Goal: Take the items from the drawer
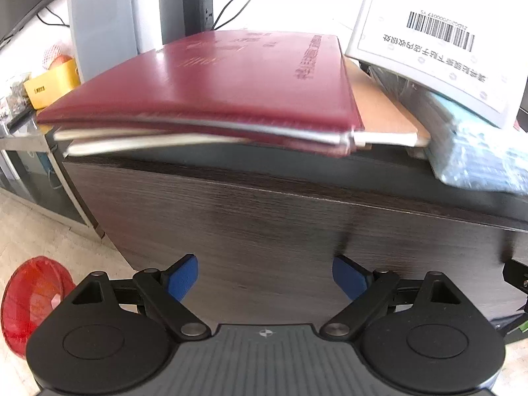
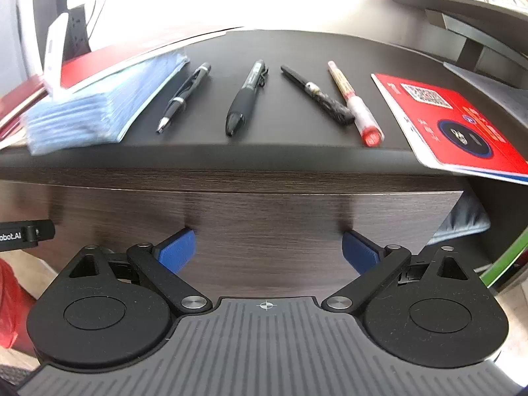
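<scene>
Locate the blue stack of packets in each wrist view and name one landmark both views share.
Left wrist: the blue stack of packets sits at the right edge, overhanging the desk top, under a white barcoded box.
Right wrist: it lies at the left, beside the leftmost pen.
Shared landmark: the dark wood-grain drawer front, below the desk edge.

Both tongs, left (image 1: 265, 277) and right (image 2: 268, 250), angle downward, spread wide, holding nothing.

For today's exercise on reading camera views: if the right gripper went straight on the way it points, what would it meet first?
Most likely the dark wooden drawer front, below the desk edge; the right gripper stands open and empty. Depth is hard to judge.
</scene>
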The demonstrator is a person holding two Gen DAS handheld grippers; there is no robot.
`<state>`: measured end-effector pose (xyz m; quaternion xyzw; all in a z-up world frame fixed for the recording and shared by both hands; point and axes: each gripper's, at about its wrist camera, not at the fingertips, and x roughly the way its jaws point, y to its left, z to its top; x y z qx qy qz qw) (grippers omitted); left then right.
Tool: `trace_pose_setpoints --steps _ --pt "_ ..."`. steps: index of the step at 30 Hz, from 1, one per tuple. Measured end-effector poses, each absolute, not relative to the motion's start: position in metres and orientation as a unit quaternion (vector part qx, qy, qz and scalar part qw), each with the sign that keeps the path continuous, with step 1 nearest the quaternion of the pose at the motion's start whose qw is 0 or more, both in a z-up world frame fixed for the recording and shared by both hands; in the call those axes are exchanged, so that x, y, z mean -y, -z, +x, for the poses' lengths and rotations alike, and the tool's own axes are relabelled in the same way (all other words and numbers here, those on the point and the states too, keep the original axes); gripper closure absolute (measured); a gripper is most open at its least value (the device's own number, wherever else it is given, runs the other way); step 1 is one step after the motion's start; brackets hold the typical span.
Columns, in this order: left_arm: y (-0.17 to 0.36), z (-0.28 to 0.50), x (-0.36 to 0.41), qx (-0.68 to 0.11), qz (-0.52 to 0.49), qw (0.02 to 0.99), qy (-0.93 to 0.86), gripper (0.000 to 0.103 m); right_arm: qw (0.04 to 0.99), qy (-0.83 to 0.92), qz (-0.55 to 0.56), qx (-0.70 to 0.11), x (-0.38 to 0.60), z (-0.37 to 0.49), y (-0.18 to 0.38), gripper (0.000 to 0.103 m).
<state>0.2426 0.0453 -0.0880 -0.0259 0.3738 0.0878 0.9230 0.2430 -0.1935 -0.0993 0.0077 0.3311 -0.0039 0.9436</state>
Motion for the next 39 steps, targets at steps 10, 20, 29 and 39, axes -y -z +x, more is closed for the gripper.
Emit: trace_pose_setpoints --steps 10,20,29,39 --pt "0.088 0.251 -0.042 -0.383 -0.025 0.919 -0.089 0.011 0.944 0.003 0.005 -0.329 0.193 0.257 0.102 0.001" --pt "0.076 0.194 -0.037 -0.426 -0.025 0.903 -0.054 0.01 0.932 -0.028 -0.026 -0.36 0.181 0.204 0.09 0.006" --pt "0.033 0.11 -0.034 -0.414 -0.03 0.91 -0.022 0.006 0.937 -0.042 0.008 -0.347 0.17 0.12 0.047 0.004" --pt "0.008 0.05 -0.032 -0.402 -0.006 0.916 0.002 0.003 0.946 -0.026 -0.001 -0.324 0.156 0.033 0.013 0.003"
